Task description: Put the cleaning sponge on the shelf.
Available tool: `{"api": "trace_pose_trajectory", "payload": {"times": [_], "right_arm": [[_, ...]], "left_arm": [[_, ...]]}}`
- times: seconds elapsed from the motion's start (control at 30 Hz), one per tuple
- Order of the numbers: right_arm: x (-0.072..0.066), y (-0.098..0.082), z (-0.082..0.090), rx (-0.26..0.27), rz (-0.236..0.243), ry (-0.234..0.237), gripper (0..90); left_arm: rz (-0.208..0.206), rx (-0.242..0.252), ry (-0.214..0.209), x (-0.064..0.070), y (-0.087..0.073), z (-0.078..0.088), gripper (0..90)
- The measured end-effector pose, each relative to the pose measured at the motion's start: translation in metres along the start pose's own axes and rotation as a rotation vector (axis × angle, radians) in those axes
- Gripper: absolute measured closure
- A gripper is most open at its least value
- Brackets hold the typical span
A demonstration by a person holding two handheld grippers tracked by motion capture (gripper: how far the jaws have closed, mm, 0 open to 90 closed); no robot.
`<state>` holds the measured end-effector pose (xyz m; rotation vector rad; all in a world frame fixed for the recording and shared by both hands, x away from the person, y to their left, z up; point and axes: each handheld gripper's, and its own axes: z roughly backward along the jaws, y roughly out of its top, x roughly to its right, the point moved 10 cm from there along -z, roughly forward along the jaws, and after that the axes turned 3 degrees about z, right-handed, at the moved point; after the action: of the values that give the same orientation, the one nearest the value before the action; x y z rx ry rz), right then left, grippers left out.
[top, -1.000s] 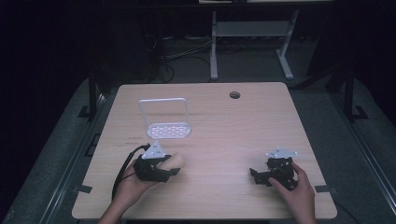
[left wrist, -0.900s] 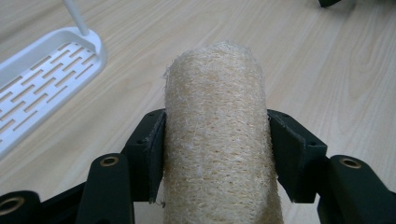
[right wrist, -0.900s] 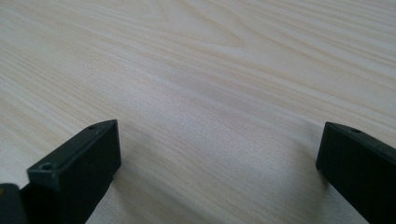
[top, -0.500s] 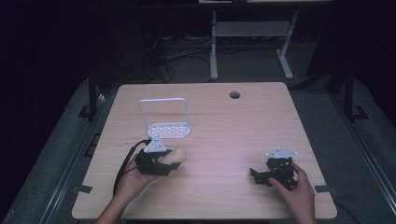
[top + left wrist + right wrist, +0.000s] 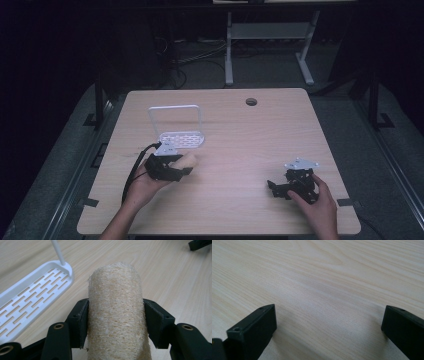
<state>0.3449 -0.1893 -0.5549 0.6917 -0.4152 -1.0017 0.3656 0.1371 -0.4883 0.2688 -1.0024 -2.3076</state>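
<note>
Two grippers sat low on the worktop (image 5: pixel 240 135): the left gripper (image 5: pixel 115 315) pinched a loofah roll (image 5: pixel 116 312) across its width, long axis pointing ahead, white slotted rack (image 5: pixel 181 137) just beyond at centre-left; the right gripper (image 5: pixel 329 325), spread, held nothing at lower right.

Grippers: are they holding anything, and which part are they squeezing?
The left gripper squeezes a tan loofah roll across its round sides, partway along its length. The right gripper is open and holds nothing.
</note>
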Motion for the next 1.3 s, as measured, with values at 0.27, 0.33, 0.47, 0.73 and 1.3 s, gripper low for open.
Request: {"api": "trace_pose_trajectory", "payload": {"times": [0.27, 0.33, 0.47, 0.73, 1.3], "right_arm": [[0.0, 0.0, 0.0, 0.0, -0.001, 0.0, 0.0], [0.0, 0.0, 0.0, 0.0, -0.001, 0.0, 0.0], [0.0, 0.0, 0.0, 0.0, -0.001, 0.0, 0.0], [0.0, 0.0, 0.0, 0.0, -0.001, 0.0, 0.0], [0.0, 0.0, 0.0, 0.0, 0.0, 0.0, 0.0]], "left_arm": [[0.023, -0.007, 0.011, -0.01, -0.002, -0.007, 41.2], [0.024, -0.015, 0.016, -0.013, -0.002, -0.008, 41.2], [0.023, -0.023, 0.028, -0.019, 0.0, -0.011, 41.2], [0.033, -0.038, 0.038, -0.031, 0.004, -0.018, 41.2], [0.032, -0.046, 0.07, -0.051, 0.019, -0.027, 41.2]]}}
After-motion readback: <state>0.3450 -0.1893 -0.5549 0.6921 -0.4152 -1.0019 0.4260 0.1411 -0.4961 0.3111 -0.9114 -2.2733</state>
